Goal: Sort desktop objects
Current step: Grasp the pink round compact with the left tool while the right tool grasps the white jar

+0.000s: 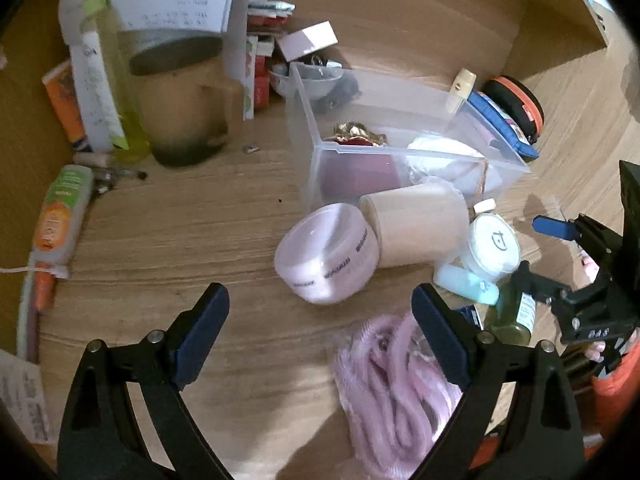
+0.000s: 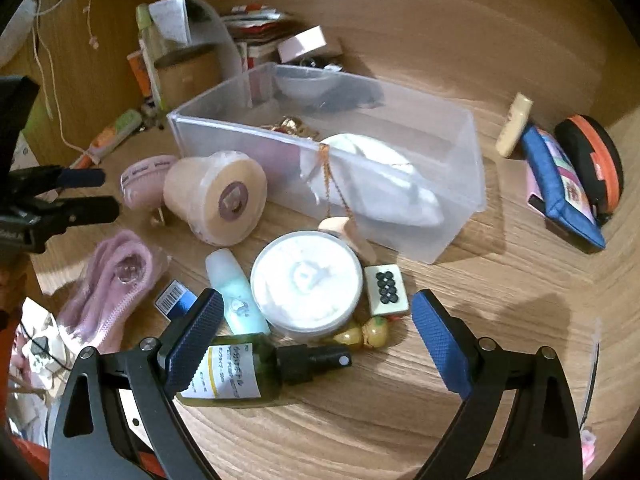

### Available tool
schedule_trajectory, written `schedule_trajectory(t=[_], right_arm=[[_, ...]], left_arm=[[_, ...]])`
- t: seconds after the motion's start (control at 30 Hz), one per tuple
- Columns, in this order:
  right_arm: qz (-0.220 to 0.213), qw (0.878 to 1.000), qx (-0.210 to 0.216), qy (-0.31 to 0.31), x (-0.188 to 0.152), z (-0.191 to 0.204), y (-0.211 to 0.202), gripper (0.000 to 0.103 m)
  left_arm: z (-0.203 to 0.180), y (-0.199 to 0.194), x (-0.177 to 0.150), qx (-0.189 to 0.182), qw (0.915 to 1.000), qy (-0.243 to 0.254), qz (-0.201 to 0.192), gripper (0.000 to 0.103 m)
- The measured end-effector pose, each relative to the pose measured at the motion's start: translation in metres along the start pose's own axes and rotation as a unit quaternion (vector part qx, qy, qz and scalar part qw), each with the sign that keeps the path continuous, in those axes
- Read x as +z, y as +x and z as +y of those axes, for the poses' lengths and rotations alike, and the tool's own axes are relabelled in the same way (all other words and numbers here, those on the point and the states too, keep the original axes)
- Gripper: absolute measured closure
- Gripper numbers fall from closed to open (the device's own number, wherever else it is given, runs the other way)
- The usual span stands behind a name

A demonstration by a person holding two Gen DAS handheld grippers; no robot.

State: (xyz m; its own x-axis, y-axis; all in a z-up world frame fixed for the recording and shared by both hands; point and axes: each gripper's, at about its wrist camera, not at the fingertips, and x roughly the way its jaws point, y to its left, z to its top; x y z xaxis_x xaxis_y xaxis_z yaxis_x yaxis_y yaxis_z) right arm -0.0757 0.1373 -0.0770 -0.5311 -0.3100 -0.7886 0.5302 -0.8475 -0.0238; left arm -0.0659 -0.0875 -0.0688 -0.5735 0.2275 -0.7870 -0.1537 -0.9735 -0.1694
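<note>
Both claws gape wide and empty; right gripper should straddle the white jar just before the clear bin, squeezing squarely, left gripper idle.

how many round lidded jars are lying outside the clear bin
3: white jar upright, beige jar and pink jar both tipped over beside the clear bin. Others may be hidden.

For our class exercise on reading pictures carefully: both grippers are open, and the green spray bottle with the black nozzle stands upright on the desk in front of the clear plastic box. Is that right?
Not quite. The green spray bottle lies on its side on the desk, its black nozzle pointing sideways, as the right wrist view shows. The rest holds: it is in front of the clear plastic box, and the right gripper and left gripper are both open.
</note>
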Motion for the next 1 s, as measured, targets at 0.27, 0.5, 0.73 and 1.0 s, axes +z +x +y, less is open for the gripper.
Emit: schedule_trajectory(t=[0.27, 0.5, 0.73, 1.0], right_arm=[[0.027, 0.999, 0.017, -0.023, 0.008, 0.004, 0.016, 0.011], [0.050, 0.998, 0.029, -0.014, 0.010, 0.000, 0.032, 0.024], [0.044, 0.998, 0.038, -0.010, 0.011, -0.001, 0.034, 0.040], [0.028, 0.999, 0.038, 0.006, 0.006, -0.005, 0.024, 0.040]], left_arm=[[0.003, 0.027, 0.018, -0.037, 0.9990, 0.000, 0.024, 0.012], [-0.001, 0.038, 0.024, -0.059, 0.9975, 0.017, 0.034, 0.018], [0.009, 0.038, 0.023, -0.075, 0.9968, 0.007, 0.026, 0.029], [0.024, 0.031, 0.017, -0.052, 0.9983, -0.017, 0.019, 0.038]])
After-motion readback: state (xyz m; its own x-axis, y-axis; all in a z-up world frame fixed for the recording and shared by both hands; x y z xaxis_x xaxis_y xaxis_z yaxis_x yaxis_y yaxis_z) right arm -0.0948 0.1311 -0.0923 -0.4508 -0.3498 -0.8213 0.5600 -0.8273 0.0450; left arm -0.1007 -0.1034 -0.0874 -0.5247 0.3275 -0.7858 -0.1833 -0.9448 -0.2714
